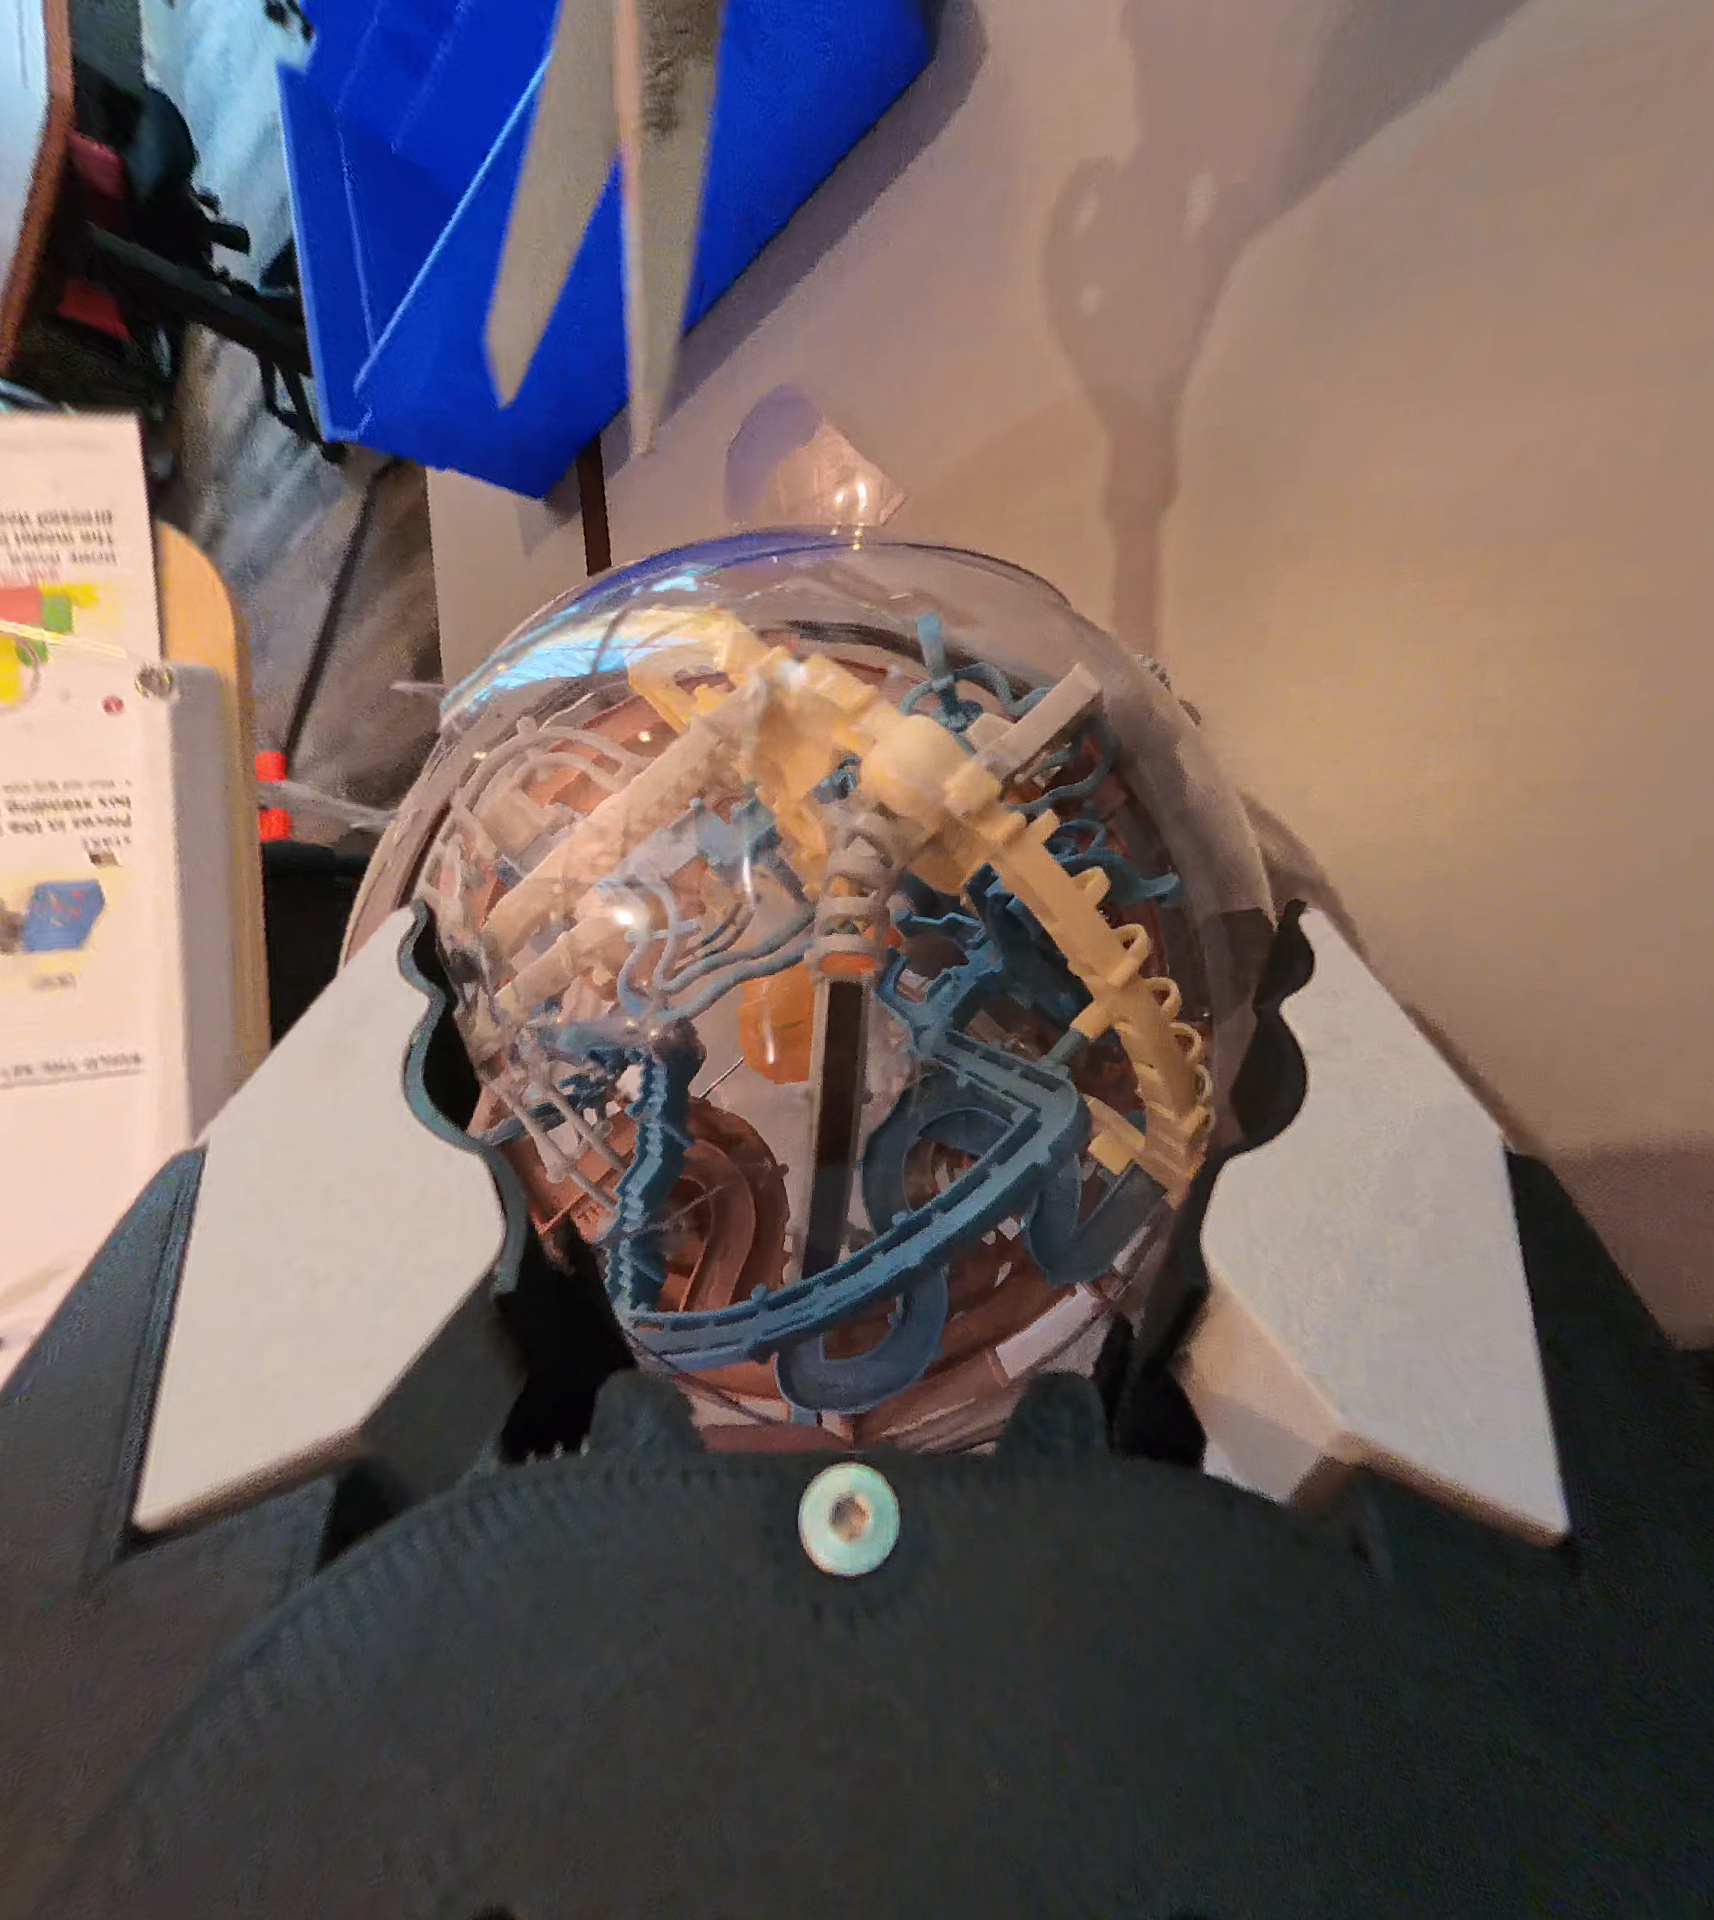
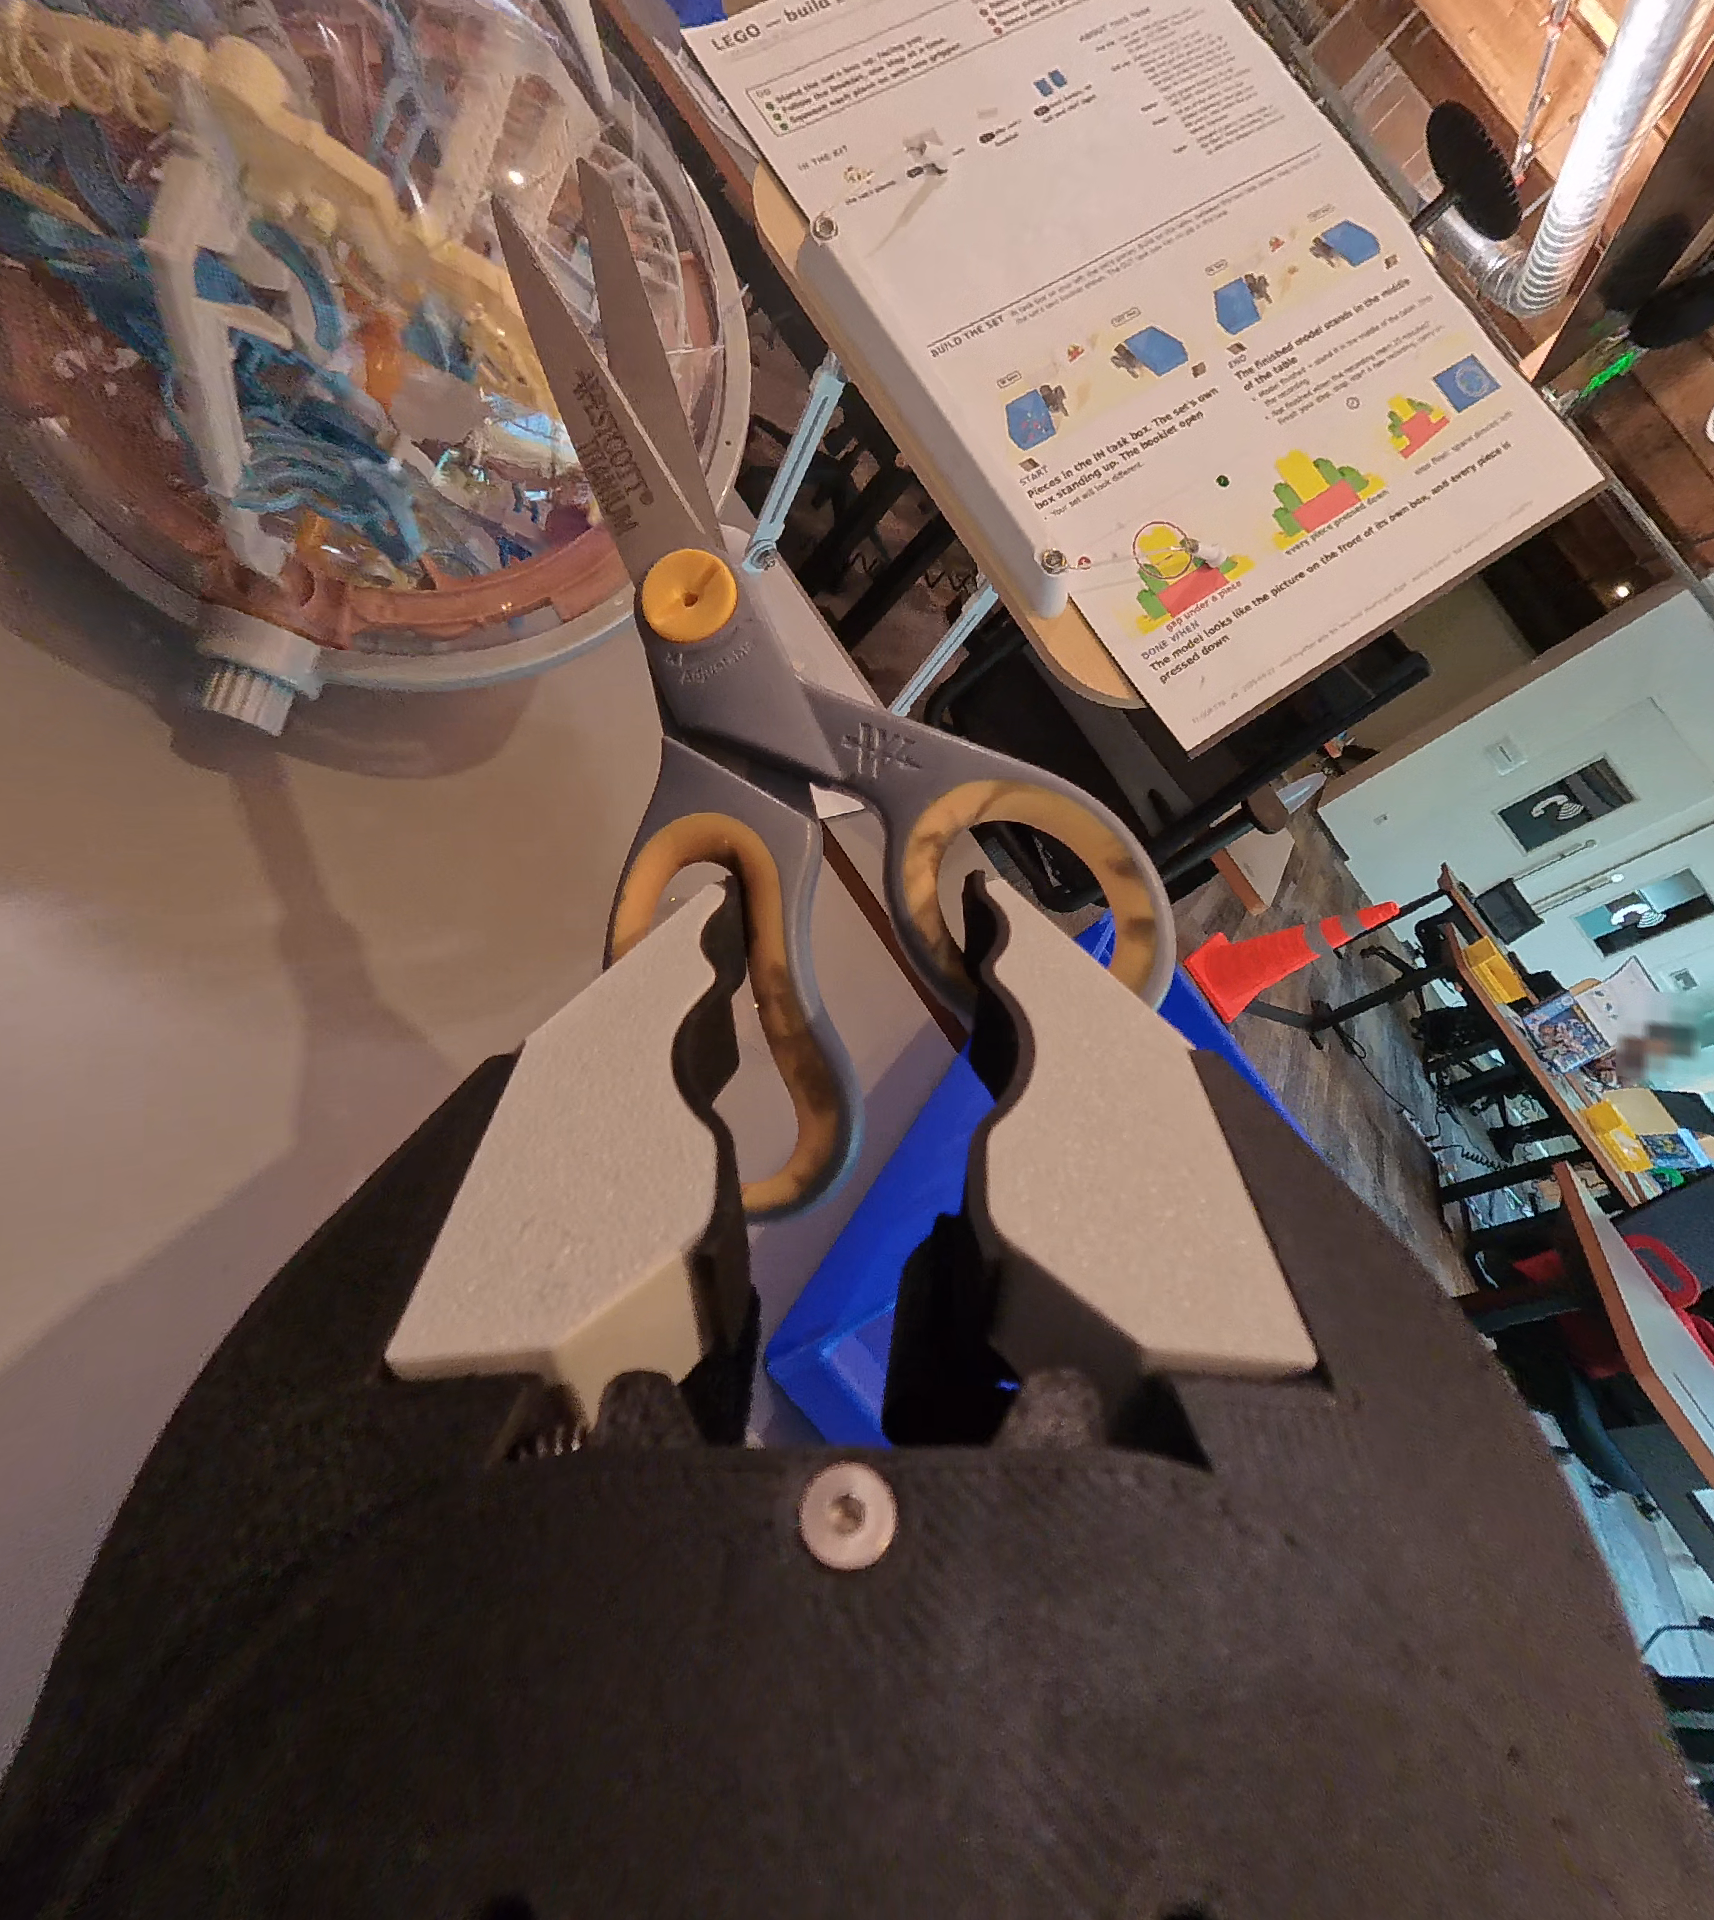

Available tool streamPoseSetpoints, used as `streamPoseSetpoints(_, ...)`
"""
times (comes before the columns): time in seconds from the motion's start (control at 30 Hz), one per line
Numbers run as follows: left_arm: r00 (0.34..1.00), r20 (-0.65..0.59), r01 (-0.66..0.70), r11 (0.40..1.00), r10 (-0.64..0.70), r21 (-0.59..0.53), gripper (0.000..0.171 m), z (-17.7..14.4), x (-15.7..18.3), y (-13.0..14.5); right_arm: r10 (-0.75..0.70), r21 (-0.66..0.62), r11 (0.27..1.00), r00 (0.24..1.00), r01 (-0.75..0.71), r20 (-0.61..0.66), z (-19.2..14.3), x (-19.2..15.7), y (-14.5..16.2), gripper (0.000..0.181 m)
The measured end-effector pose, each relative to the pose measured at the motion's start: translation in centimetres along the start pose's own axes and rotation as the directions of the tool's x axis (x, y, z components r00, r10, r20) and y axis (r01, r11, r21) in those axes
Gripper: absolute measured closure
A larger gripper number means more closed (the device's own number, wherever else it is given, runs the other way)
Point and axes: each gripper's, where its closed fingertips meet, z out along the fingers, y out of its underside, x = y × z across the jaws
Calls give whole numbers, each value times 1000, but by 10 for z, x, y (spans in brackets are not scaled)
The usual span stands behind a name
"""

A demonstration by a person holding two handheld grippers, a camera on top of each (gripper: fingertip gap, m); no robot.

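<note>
My left tongs (image 1: 853,1029) are spread wide around a clear plastic ball (image 1: 811,987) with a maze of blue, cream and brown tracks inside; both grey fingers (image 1: 333,1195) press against its sides, so I hold it between them. Beyond the ball, seen from the left wrist, is the pale desk (image 1: 1455,623), a blue bin (image 1: 437,312) further off, and the blades of the scissors (image 1: 624,208) pointing in from above. A printed sheet (image 1: 11,779) on a board stands at the left. My right tongs (image 2: 848,909) are set narrow, each finger tip poked into one handle loop of the scissors (image 2: 687,603), which are grey with yellow lining and a yellow pivot; the inner sides of both loops lie between the fingers, but I cannot tell how firmly they grip. The blades are slightly parted and their tips lie just in front of the ball (image 2: 313,312), which rests near the desk (image 2: 157,935). The blue bin (image 2: 894,1247) shows behind my fingers, the sheet (image 2: 1196,364) to the right, and an orange cone (image 2: 1258,951) on the floor beyond.
</note>
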Motion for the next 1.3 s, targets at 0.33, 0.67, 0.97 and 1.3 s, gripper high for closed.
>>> streamPoseSetpoints(0.33,961,87,-263,965,263,-10,28,-9,27,-4,-25,-17,1000,1000,25,-15,-13,16,0,142)
streamPoseSetpoints(0.67,925,127,-356,934,358,-40,33,-14,33,1,-123,-54,991,992,124,19,-16,17,-11,142)
streamPoseSetpoints(0.97,863,78,-489,864,499,-121,37,-28,17,43,-194,-24,979,965,202,177,-10,12,-38,142)
streamPoseSetpoints(1.3,742,33,-651,732,670,-201,40,-26,3,51,-270,-1,960,922,282,276,3,12,-64,142)
